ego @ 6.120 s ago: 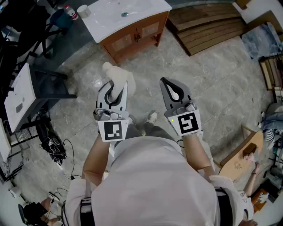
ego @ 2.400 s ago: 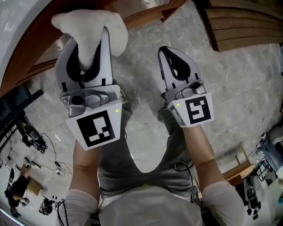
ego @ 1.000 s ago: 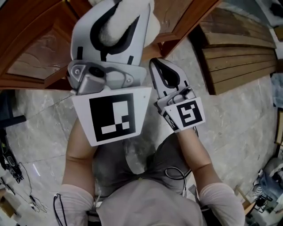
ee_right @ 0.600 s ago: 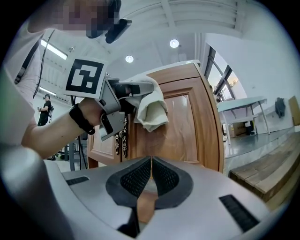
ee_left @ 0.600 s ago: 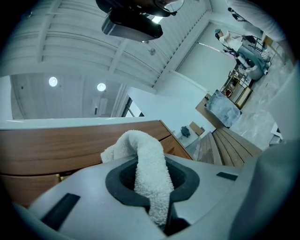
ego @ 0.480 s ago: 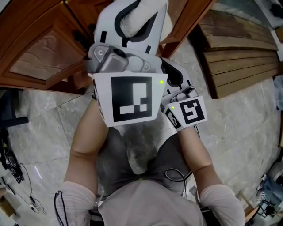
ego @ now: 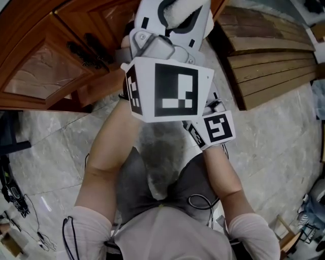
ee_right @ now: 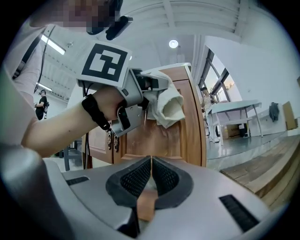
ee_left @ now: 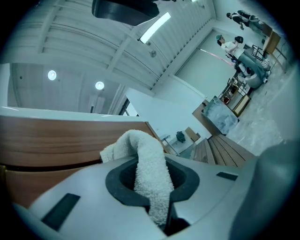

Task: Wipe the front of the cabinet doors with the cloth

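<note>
Left gripper (ego: pixel 184 12), clamped on the cloth (ee_right: pixel 169 108), has risen rightward onto the right cabinet door (ee_right: pixel 159 138), probably touching, so wiping looks underway; right gripper (ee_right: pixel 151 173) stays closed, empty.

The cloth (ego: pixel 179 11) is seen as fluffy off-white. The cabinet doors (ego: pixel 45 71) are shown in reddish-brown wood with wavy grain, and their handles (ego: pixel 86 48) in near-black. The left tongs (ee_left: pixel 151 180) and right tongs (ee_right: pixel 151 164) are coloured pale grey with black pads, and their white cubes (ego: pixel 175 91) are printed with black squares. The floor (ego: pixel 274 137) is veined grey stone and the planks (ego: pixel 264 45) brown.
</note>
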`<act>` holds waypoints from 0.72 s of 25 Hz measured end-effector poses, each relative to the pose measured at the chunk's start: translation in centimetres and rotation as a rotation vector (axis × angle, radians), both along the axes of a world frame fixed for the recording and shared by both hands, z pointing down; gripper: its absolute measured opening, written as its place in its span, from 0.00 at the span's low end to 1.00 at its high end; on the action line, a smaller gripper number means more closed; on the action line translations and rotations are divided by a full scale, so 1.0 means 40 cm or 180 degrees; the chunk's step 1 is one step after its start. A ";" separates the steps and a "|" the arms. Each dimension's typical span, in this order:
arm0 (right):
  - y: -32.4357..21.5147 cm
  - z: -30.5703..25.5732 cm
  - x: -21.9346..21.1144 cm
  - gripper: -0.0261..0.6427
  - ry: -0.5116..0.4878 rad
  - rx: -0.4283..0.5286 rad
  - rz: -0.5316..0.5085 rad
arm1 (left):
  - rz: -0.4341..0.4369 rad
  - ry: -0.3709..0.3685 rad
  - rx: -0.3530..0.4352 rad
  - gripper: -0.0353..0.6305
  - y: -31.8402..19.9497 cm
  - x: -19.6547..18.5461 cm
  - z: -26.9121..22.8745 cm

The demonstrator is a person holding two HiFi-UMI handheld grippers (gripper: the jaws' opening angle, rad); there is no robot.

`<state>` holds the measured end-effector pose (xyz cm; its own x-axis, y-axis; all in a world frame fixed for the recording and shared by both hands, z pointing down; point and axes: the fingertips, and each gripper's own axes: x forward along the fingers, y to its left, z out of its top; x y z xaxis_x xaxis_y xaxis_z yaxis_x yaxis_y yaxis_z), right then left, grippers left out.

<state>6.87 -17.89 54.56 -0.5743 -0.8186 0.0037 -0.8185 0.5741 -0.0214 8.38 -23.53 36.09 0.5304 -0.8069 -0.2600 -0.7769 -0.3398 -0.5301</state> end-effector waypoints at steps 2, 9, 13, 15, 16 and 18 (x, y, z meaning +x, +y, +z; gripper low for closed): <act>0.002 0.002 0.015 0.10 0.0027 -0.0014 0.0024 | 0.0033 0.0007 -0.0011 0.16 -0.008 0.022 0.003; 0.008 0.018 0.072 0.10 0.0108 -0.0092 0.0104 | 0.0083 0.0036 -0.0014 0.16 -0.022 0.068 0.009; 0.003 0.011 0.084 0.10 0.0078 -0.0034 0.0124 | 0.0108 0.0045 -0.0002 0.16 -0.021 0.079 0.012; 0.002 0.012 0.086 0.10 0.0072 -0.0034 0.0113 | 0.0120 0.0038 0.0014 0.16 -0.012 0.078 0.015; 0.002 0.015 0.087 0.10 0.0071 -0.0043 0.0102 | 0.0126 0.0020 0.0024 0.16 -0.004 0.076 0.019; 0.003 0.029 0.089 0.10 0.0100 -0.0090 0.0077 | 0.0140 -0.0037 0.0045 0.16 0.015 0.066 0.029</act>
